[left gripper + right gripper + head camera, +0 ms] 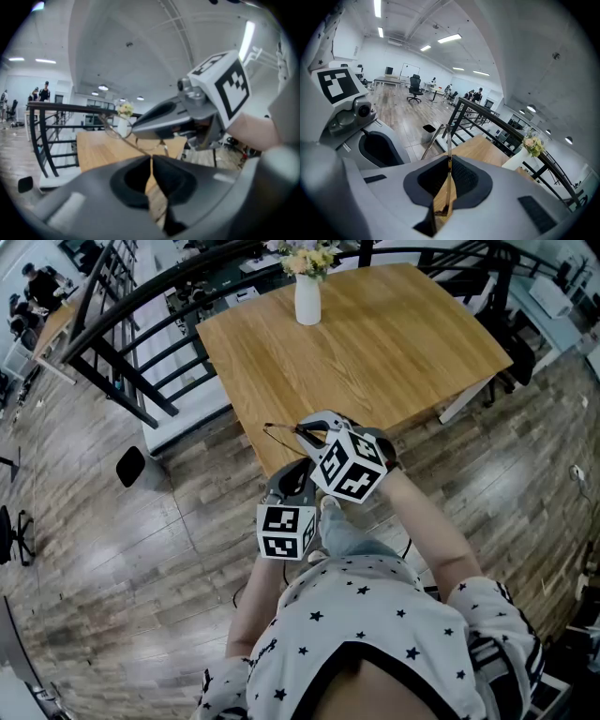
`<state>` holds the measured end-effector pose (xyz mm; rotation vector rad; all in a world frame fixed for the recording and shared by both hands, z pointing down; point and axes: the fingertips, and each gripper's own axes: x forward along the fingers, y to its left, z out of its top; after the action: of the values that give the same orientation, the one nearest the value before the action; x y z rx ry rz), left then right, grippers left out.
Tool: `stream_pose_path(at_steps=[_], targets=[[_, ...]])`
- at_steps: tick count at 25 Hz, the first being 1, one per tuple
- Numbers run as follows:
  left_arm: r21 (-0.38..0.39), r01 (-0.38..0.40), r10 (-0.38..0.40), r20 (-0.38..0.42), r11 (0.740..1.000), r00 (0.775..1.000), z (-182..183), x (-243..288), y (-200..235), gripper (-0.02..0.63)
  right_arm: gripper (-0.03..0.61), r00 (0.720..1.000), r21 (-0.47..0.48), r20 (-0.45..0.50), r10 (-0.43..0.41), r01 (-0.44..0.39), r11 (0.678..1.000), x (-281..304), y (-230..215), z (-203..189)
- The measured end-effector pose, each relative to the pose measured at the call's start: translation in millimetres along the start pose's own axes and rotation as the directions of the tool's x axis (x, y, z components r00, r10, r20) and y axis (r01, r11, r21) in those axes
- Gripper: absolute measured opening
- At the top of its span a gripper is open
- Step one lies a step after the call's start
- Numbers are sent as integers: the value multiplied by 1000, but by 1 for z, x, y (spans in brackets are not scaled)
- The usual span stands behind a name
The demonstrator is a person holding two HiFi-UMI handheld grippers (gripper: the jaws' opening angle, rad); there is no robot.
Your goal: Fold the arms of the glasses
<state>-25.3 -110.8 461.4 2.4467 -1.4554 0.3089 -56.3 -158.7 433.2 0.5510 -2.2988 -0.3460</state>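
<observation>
We hold the glasses (pixel 443 197) over the near edge of the table (pixel 375 343). The left gripper (pixel 151 159) is pinched tight on one thin arm. The right gripper (pixel 449 161) is clamped on the glasses too.

Smooth matt wooden table (pixel 375 343), thin metal-wire glasses (pixel 281 430).

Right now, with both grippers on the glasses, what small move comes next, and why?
Probably swing the left gripper inward to fold the arm it pinches toward the lenses; the right gripper holds the glasses and that arm looks unfolded.
</observation>
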Motion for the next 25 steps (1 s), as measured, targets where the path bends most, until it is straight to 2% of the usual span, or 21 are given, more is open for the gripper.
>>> stream_pose_path(at_steps=[10, 25], targets=[[89, -5, 3, 27, 996, 1000, 8, 0, -8, 17, 20, 999, -1, 20, 33, -33, 999, -4, 14, 9], [81, 0, -4, 50, 997, 999, 11, -5, -11, 17, 20, 999, -15, 29, 39, -38, 999, -5, 24, 14]])
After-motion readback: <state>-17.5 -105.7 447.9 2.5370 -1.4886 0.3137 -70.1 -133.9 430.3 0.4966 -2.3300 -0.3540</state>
